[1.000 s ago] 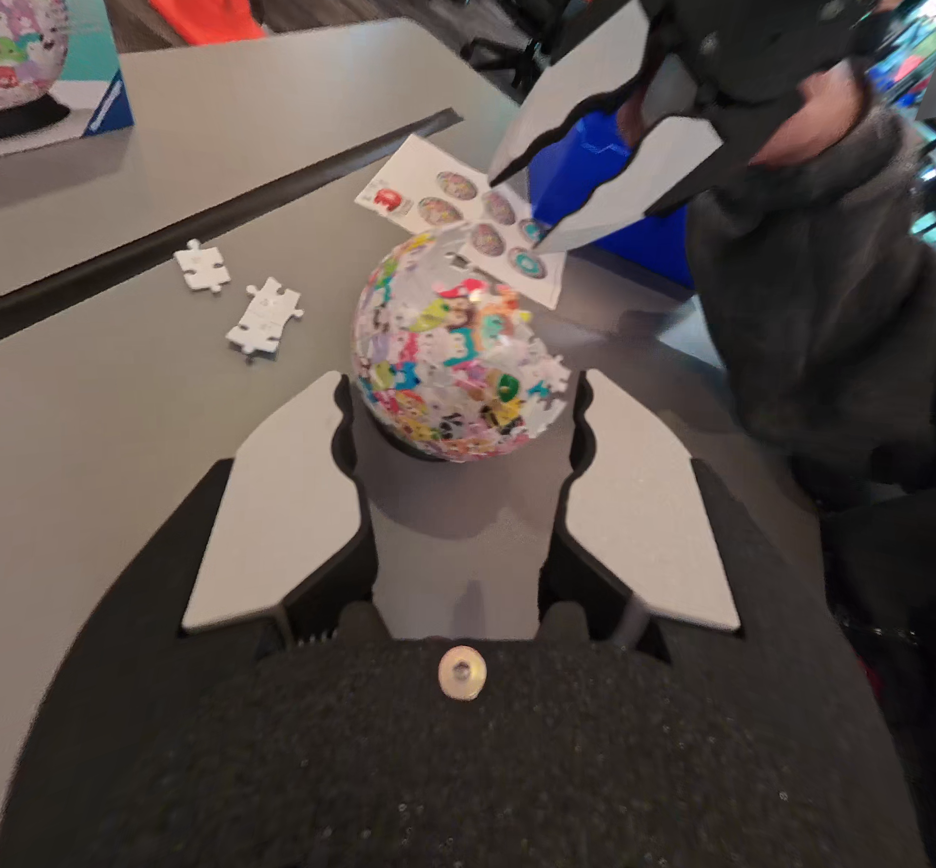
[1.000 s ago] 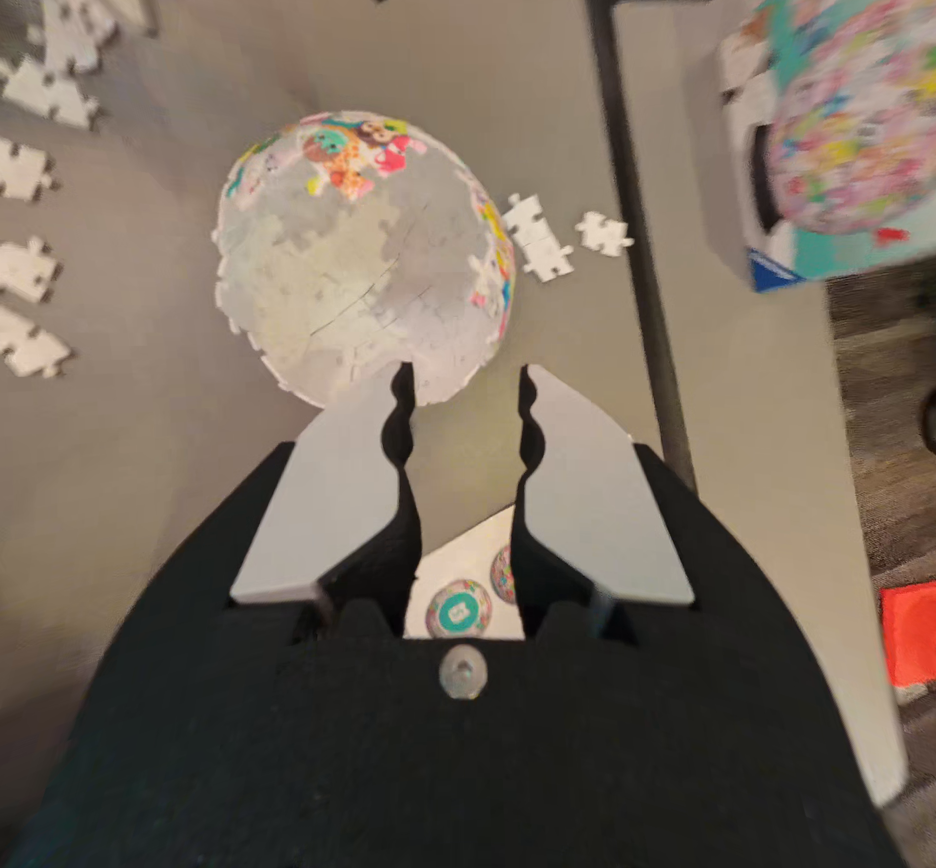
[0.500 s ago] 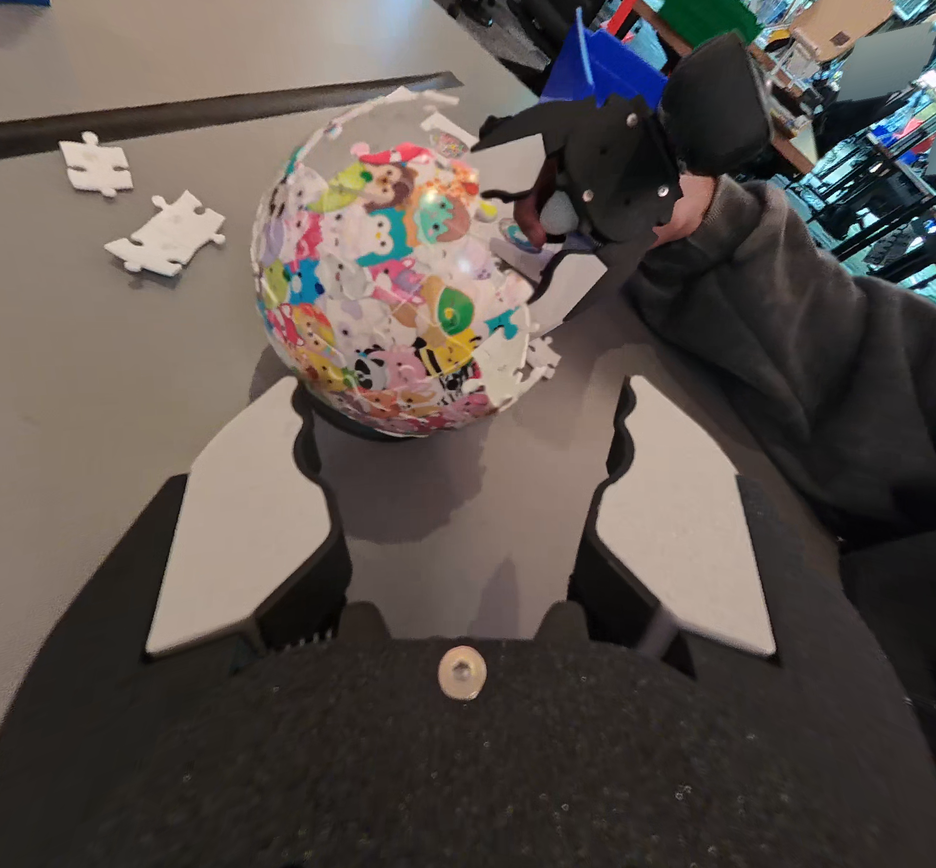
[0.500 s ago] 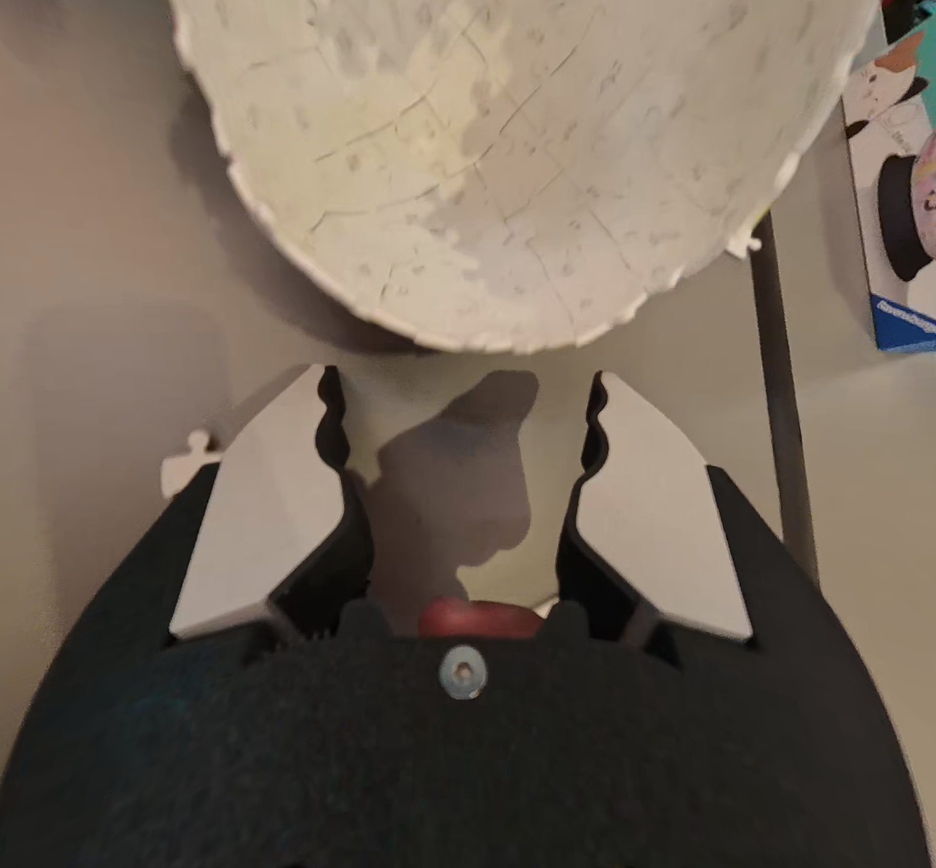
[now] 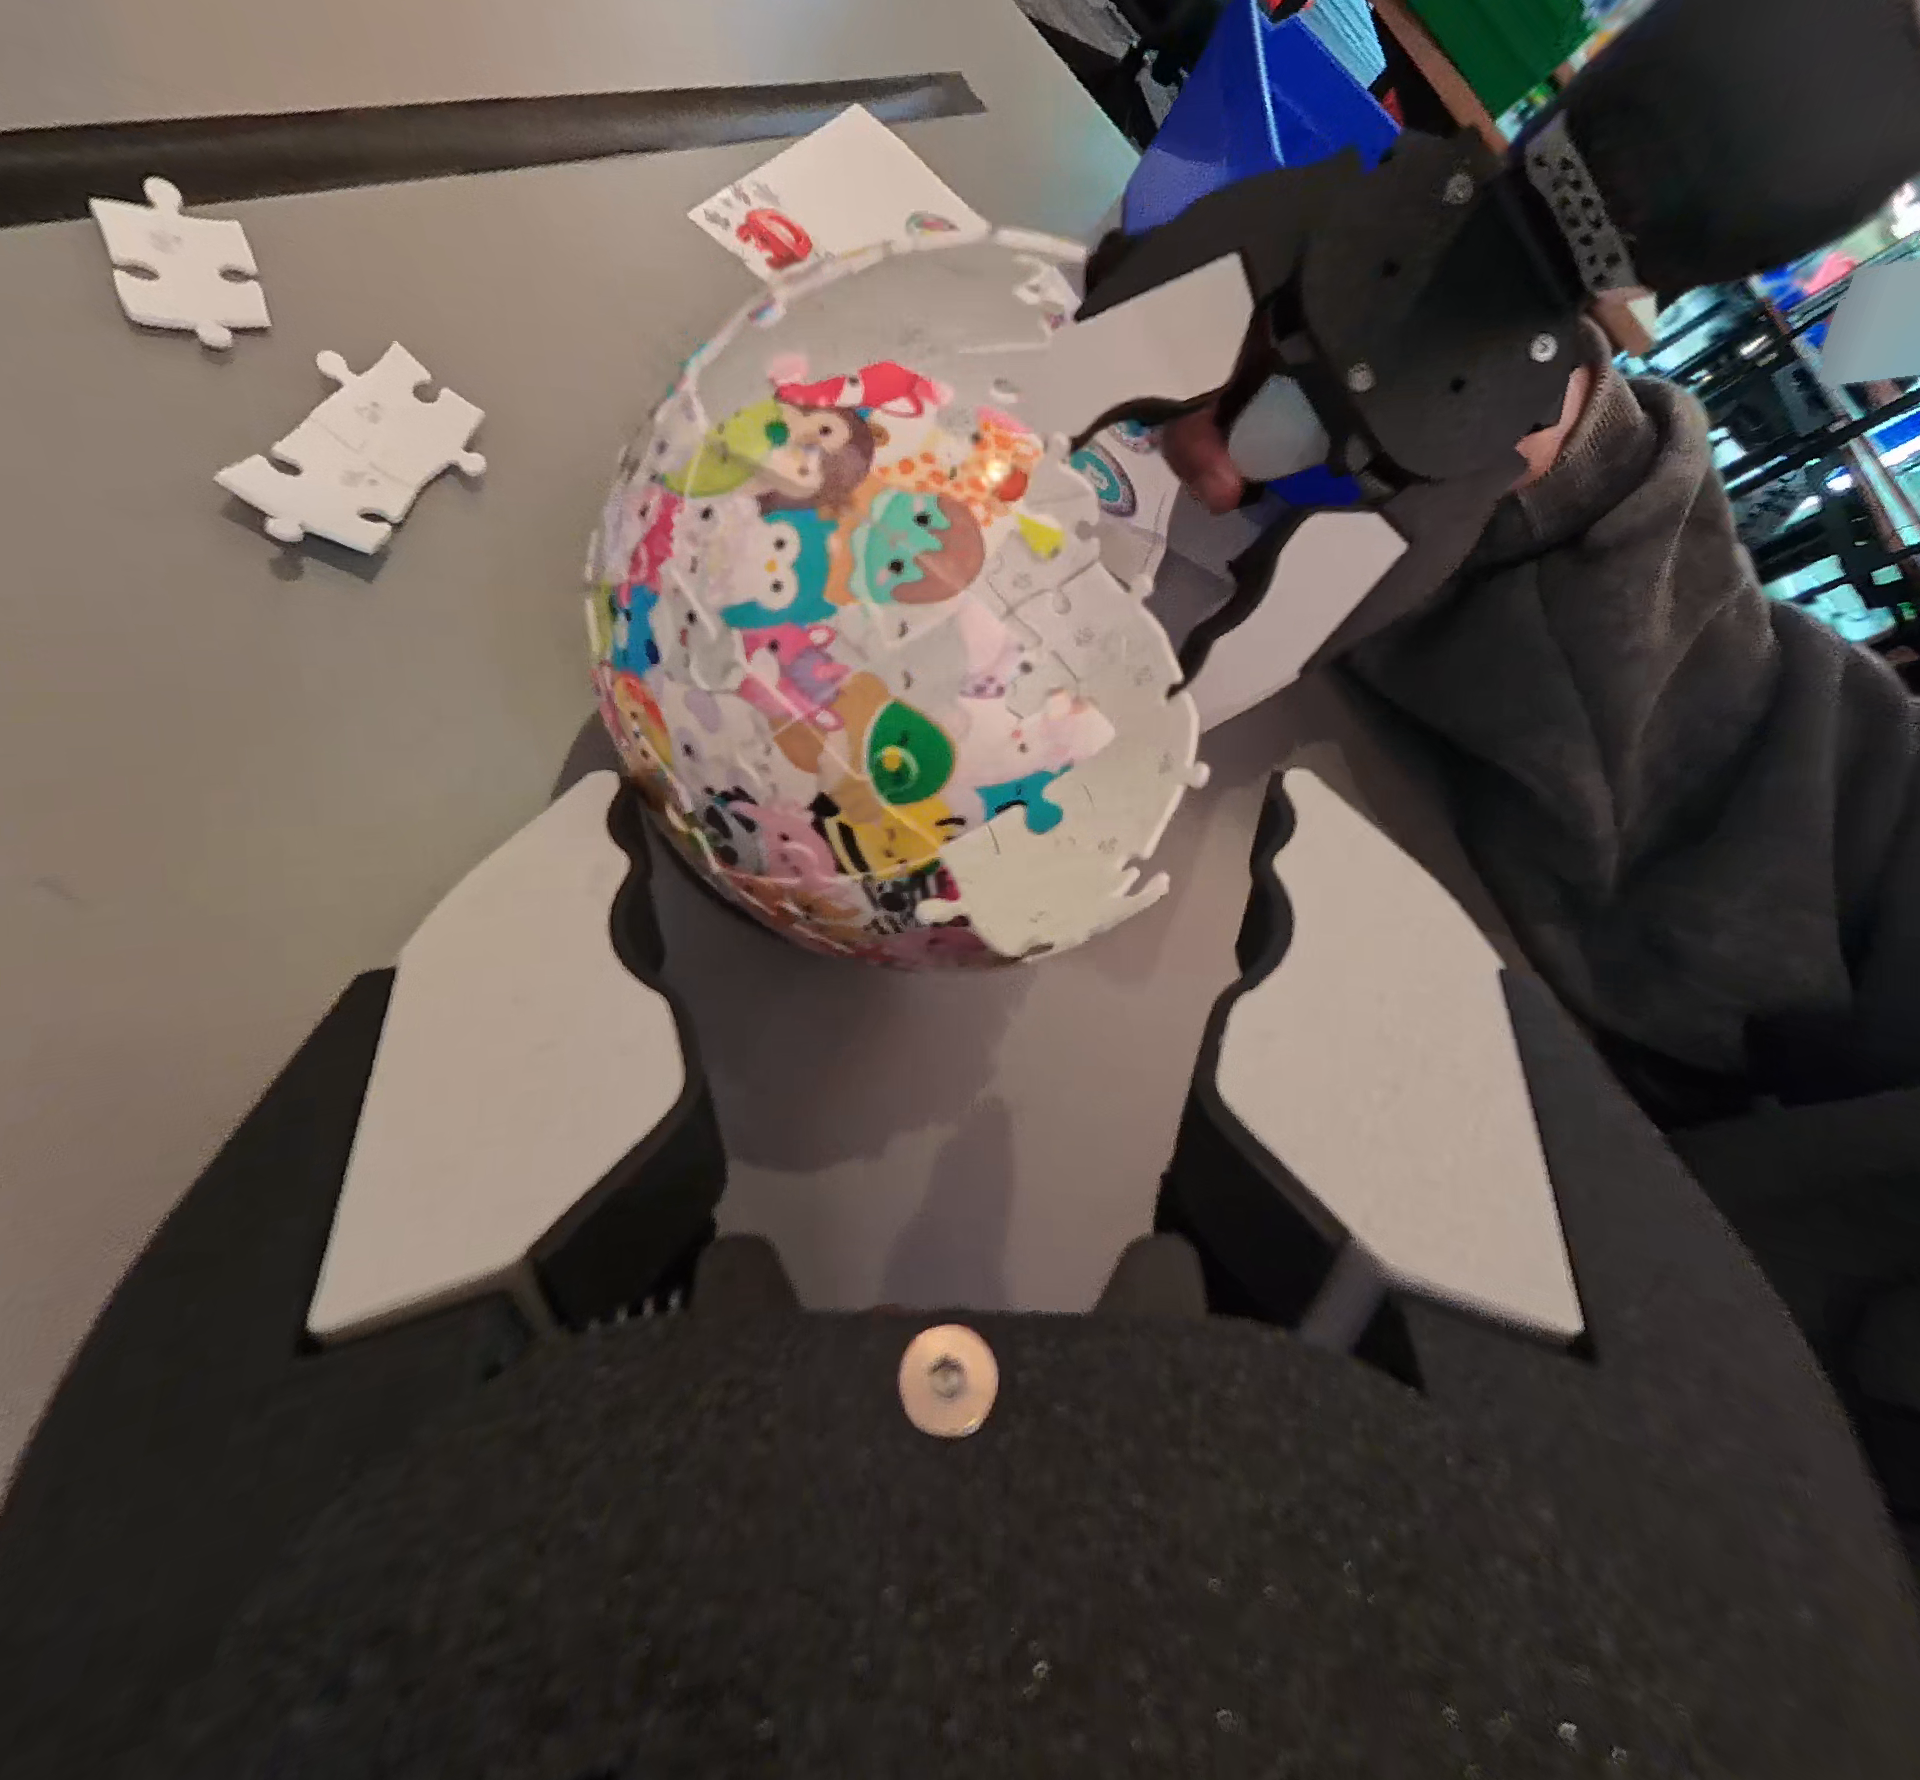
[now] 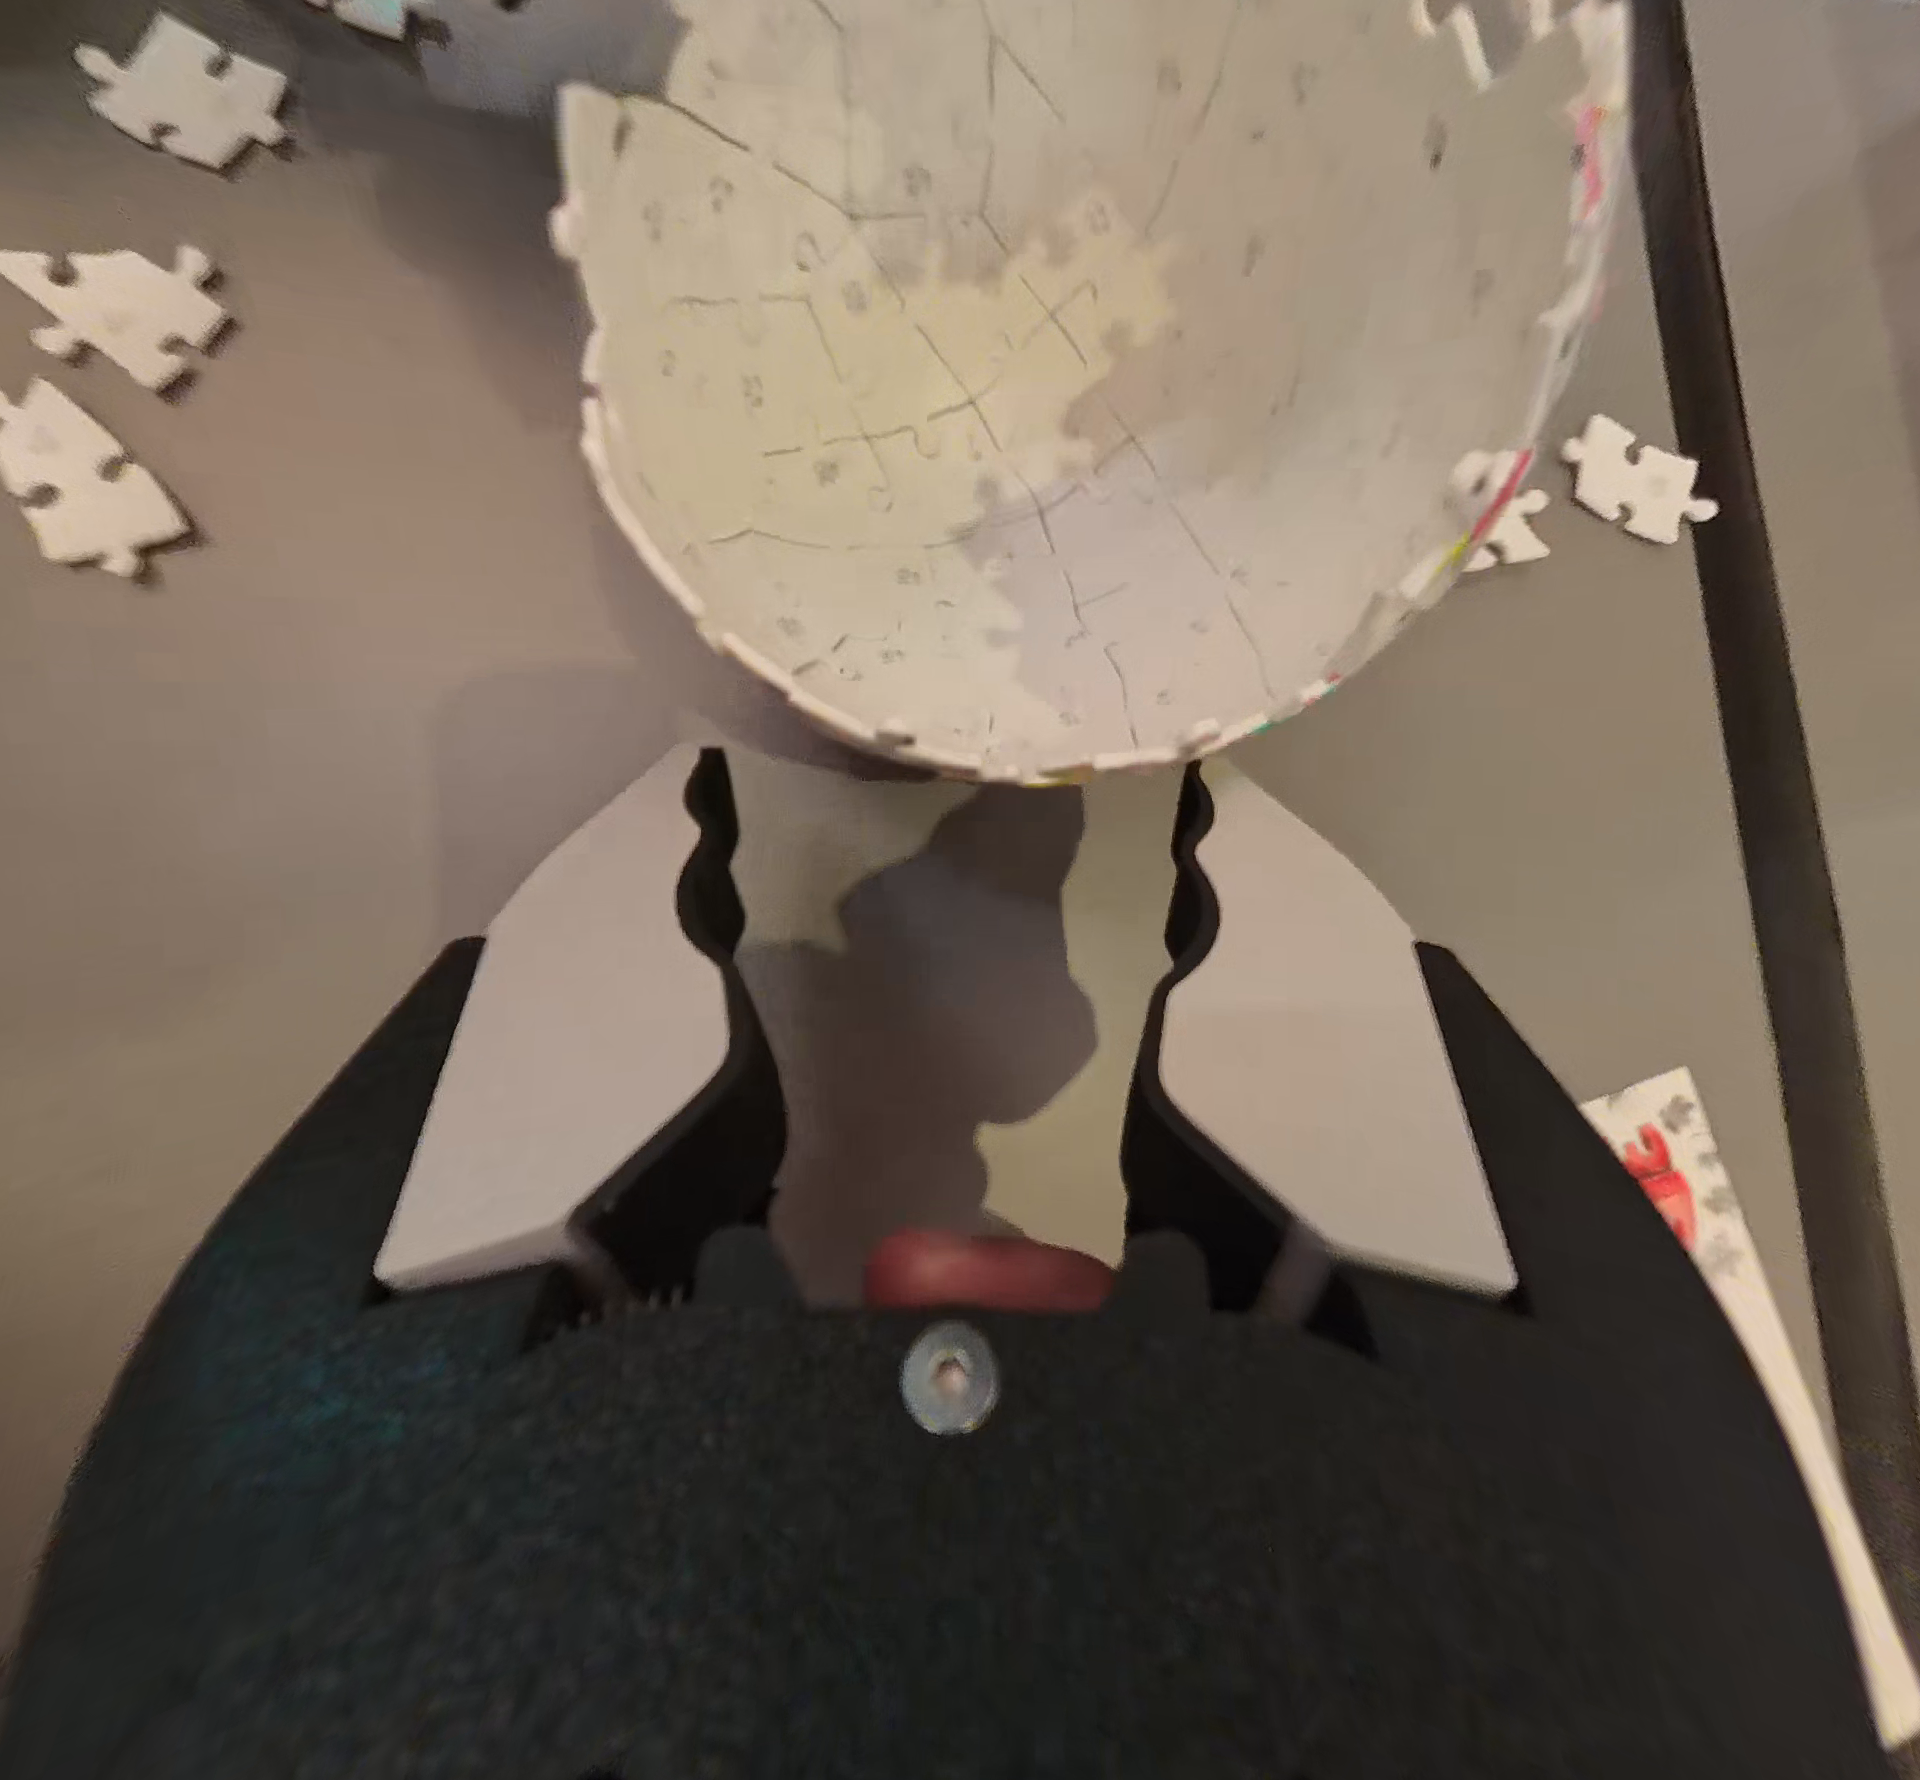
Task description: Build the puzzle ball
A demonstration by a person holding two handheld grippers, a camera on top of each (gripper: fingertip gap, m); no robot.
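Loose pieces point(image 5: 353, 457) lie on the grey surface point(image 5: 260, 743) at left. Left hand-held gripper point(image 5: 945, 826): jaws spread, empty, tips flanking the near base of the part-built ball point(image 5: 883, 629), not touching. Right hand-held gripper point(image 6: 951, 774): spread, empty, just short of the ball's open white inside point(image 6: 1039, 328); leaflet point(image 6: 1673, 1211) at right.

Puzzle ball point(image 5: 883, 608) fills the gap ahead of the left tongs point(image 5: 940, 857), loose pieces point(image 5: 353, 457) leftward, right tongs point(image 5: 1127, 525) crowding its far side
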